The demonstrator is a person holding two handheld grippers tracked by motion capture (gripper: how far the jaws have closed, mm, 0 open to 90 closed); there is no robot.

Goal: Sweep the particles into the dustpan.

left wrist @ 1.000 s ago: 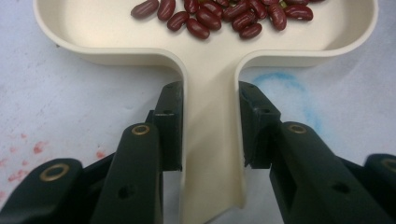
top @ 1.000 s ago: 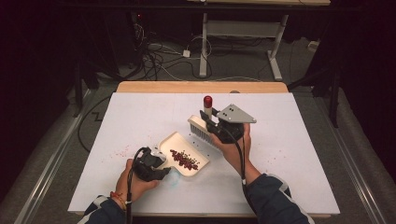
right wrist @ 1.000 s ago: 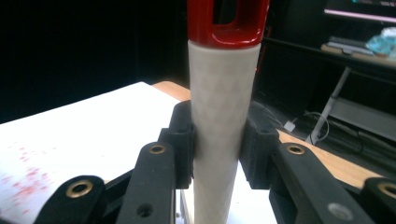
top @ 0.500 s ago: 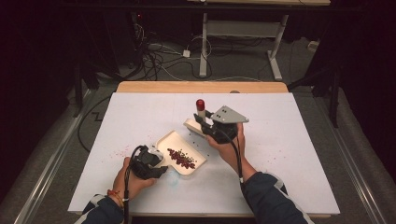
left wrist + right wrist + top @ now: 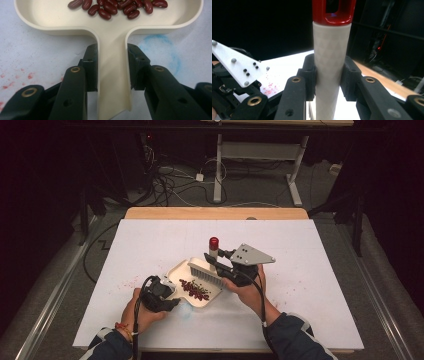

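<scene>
my left gripper [image 5: 113, 70] is closed on the handle of the cream dustpan [image 5: 110, 27], jaws pressed to both sides of it; pan lies flat on the white table [image 5: 150, 240] w/ a pile of red kidney beans [image 5: 117, 6] in it. right gripper [image 5: 328, 75] is clamped round the white brush handle [image 5: 332, 62] just below its red tip [image 5: 334, 12]. from the high view the brush [image 5: 205, 269] stands w/ bristles down at the pan's far edge, beans [image 5: 195, 290] just in front. red specks [image 5: 127, 282] on the table left of the pan
</scene>
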